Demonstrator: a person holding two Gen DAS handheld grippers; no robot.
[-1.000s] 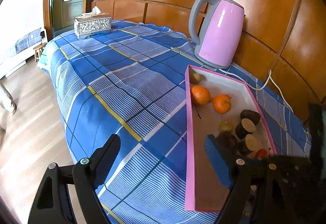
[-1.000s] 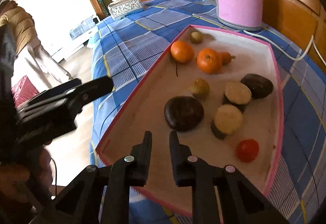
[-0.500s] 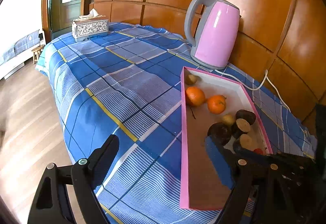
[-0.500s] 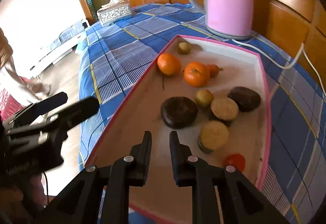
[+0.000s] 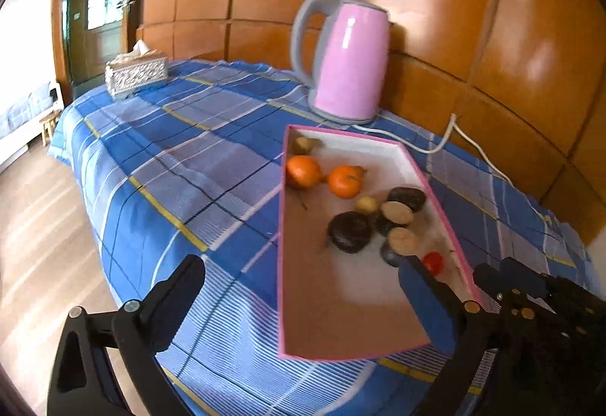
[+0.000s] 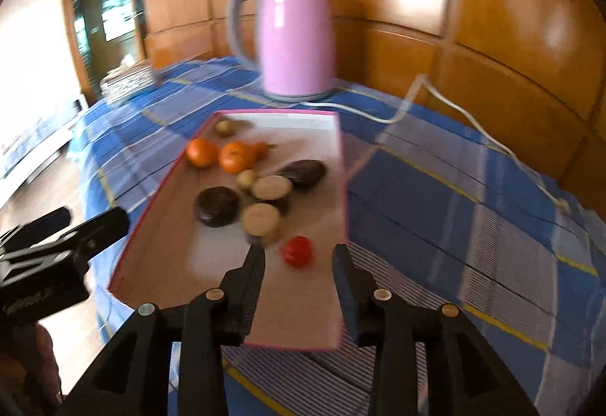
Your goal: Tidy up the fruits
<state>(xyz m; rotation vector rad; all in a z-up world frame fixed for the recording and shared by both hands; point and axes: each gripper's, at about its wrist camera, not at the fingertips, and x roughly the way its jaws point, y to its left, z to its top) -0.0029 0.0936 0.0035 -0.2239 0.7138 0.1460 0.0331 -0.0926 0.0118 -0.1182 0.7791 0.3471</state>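
Left gripper jaws just opened wide, empty. Right gripper just parted, empty; small red tomato-like fruit between its tips. All fruit sits in shallow pink-rimmed cardboard tray, looks mostly done.

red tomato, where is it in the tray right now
The red tomato lies in the pink tray, near its right rim at the near end, beside a cut fruit half.

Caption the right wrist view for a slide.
Right gripper, jaws just opening with nothing held, hovers over a pink tray of fruit, nearest a small red fruit, pink kettle behind.
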